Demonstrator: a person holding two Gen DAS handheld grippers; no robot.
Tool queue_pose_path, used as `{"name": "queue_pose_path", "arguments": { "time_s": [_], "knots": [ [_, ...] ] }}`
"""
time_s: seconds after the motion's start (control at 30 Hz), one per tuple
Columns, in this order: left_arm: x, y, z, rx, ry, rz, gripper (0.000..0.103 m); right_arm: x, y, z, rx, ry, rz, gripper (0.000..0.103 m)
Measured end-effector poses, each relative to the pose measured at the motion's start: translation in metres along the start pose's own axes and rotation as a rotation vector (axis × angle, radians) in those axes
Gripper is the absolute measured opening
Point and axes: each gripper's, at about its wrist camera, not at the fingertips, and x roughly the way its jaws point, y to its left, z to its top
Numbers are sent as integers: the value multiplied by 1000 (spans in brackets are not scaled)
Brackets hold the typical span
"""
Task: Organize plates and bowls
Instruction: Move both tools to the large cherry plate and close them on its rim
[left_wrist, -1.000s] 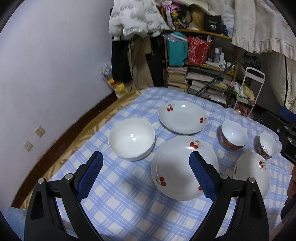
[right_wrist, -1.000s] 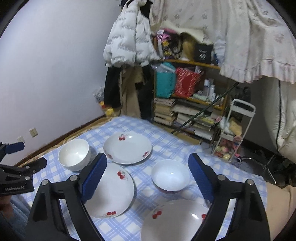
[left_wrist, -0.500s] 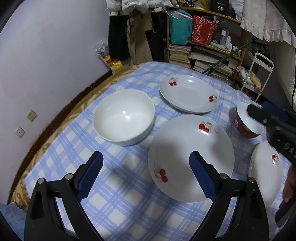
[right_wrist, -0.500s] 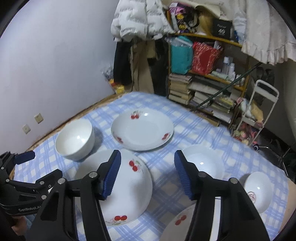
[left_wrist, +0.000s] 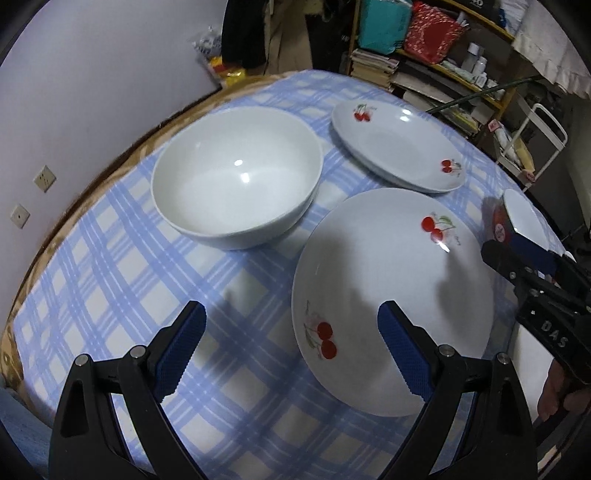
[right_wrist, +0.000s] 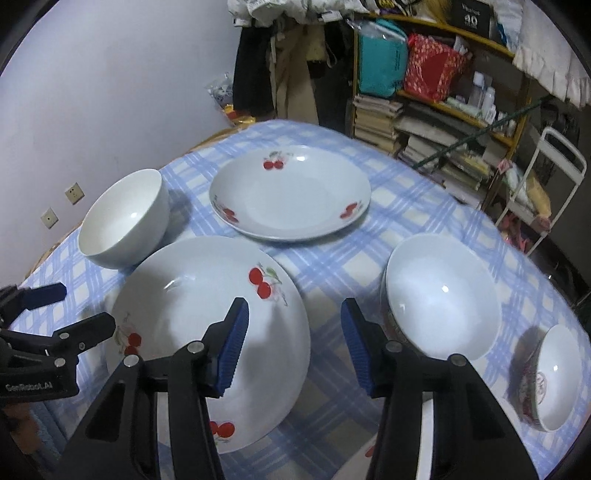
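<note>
A blue-checked tablecloth carries the dishes. My left gripper is wide open over the left rim of the near cherry plate, with a plain white bowl beyond it. My right gripper hovers over the right rim of that same plate. Its jaws are closing and the pads touch nothing. A second cherry plate lies farther back. To the right are a white bowl with a red outside and a small patterned bowl.
The table's left edge runs close to a wall with sockets. Behind the table stand cluttered bookshelves, hanging coats and a white trolley. The rim of another cherry plate shows at the bottom of the right wrist view.
Both grippers have come down and tilted toward the table, so the dishes fill more of each view. The right jaws have narrowed from wide to about half. The left jaws kept their width.
</note>
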Motion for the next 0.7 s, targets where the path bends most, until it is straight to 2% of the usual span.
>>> {"name": "queue_pose_path", "arguments": {
  "time_s": [0.1, 0.2, 0.3, 0.4, 0.47, 0.57, 0.7],
  "knots": [
    [6, 1, 2, 3, 10, 8, 93, 8, -3, 1, 25, 11, 40, 53],
    [14, 1, 2, 5, 30, -4, 92, 16, -1, 1, -8, 21, 29, 43],
    [23, 2, 1, -4, 60, -17, 86, 24, -2, -2, 2, 45, 35, 42],
    [31, 4, 2, -22, 83, -31, 82, 31, -3, -4, -5, 62, 26, 35],
    [35, 5, 1, -35, 92, -41, 77, 34, -5, -5, -1, 64, 32, 34],
    [40, 6, 0, -49, 97, -71, 75, 38, -7, -5, 1, 74, 33, 25],
    [50, 5, -1, -59, 136, -95, 45, 42, -8, -7, 9, 92, 33, 19]
  ]
}}
